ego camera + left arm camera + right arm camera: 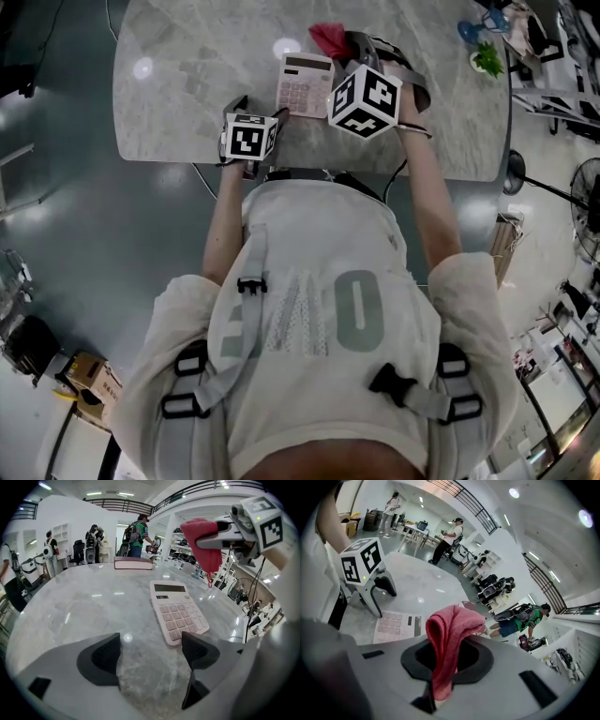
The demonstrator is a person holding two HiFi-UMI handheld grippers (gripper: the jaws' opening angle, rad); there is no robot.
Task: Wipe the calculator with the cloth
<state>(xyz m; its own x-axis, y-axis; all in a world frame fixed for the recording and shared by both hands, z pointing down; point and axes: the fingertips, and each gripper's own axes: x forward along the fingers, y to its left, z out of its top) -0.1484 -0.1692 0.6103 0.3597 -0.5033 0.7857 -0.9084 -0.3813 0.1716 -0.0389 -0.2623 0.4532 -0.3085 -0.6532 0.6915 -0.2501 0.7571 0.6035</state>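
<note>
Cloth (204,545) held above calculator (178,611), wiping not yet begun.
Right gripper (446,660) clenched on cloth (bunched, clear of the keys); left gripper (152,656) released and empty, just short of calculator's near edge.

Marble tbl (187,84), grey floor (94,262)

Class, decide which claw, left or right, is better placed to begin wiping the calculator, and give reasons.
Right. The right claw is shut on the cloth, raised beside the calculator; the left claw is open and empty.
</note>
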